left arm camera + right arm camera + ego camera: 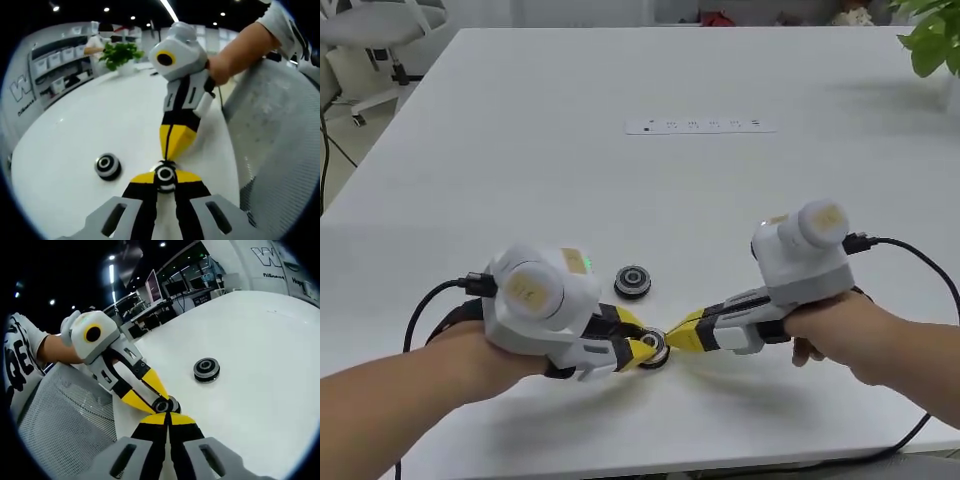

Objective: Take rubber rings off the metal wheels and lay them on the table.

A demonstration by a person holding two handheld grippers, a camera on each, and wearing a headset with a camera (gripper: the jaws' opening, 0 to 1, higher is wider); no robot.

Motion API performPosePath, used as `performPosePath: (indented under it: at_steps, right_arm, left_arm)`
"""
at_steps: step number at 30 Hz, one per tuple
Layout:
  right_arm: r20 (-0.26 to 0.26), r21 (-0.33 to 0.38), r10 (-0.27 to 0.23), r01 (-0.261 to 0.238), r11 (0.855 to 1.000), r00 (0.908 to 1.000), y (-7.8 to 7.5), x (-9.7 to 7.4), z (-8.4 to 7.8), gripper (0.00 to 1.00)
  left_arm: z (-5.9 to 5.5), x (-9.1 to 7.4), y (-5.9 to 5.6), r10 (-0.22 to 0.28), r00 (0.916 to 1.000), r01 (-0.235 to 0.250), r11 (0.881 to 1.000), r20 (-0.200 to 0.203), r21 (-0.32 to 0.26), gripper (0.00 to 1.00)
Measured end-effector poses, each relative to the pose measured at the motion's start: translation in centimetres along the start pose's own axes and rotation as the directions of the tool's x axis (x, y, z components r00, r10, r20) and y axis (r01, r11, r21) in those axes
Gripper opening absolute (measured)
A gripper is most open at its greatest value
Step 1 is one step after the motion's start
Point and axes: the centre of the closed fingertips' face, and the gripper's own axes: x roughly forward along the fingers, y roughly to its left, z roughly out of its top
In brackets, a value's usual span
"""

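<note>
Because each wheel is a small metal hub, expect it to feel dense for its size, stiff and a little slick, while the rubber ring [99, 167] around a rim is likely soft, stretchy and grippy. So hold the metal firmly and peel the rubber at its outer edge, not across the face. Your left tool [642, 350] is clamped on the clamped wheel [165, 173], one jaw on either side of it, and the wheel sits low over the white surface [620, 180], close to its near edge. Your right tool [169, 416] comes in from the opposite side of that wheel with its jaws drawn together to a point, the yellow tips touching the rim. Whether they have a pinch of rubber between them is too small to tell. If they have none, I judge the best bite is at the lip where ring meets metal, pulling away from the hub so that the ring rolls off rather than snaps back.

Counting: two wheels, both apparently with their rings on. The second wheel [633, 281] lies flat near the clamped wheel, just beyond it and slightly to your left, apart from both tools. You have two tools, one in each hand. Well beyond the clamped wheel lies one power strip [700, 126], and far off to its right stands one plant [932, 40].
</note>
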Motion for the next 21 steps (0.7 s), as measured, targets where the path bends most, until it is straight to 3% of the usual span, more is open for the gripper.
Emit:
performPosePath:
  at_steps: [16, 19, 21]
  right_arm:
    - [0.003, -0.02, 0.019, -0.019, 1.0, 0.9998, 0.2, 0.2, 0.1, 0.0]
    - [0.004, -0.03, 0.029, -0.029, 0.999, 0.9996, 0.5, 0.3, 0.2, 0.0]
    - [0.022, -0.025, 0.067, -0.066, 0.997, 0.9975, 1.3, 0.5, 0.5, 0.0]
  left_arm:
    - [-0.1, 0.0, 0.0, 0.0, 1.0, 0.0, 1.0, -0.003, 0.006, 0.12]
    - [-0.1, -0.1, -0.1, -0.001, 1.0, 0.001, 1.0, -0.003, 0.007, 0.12]
    - [-0.1, -0.1, -0.1, 0.0, 1.0, 0.0, 1.0, -0.003, 0.008, 0.12]
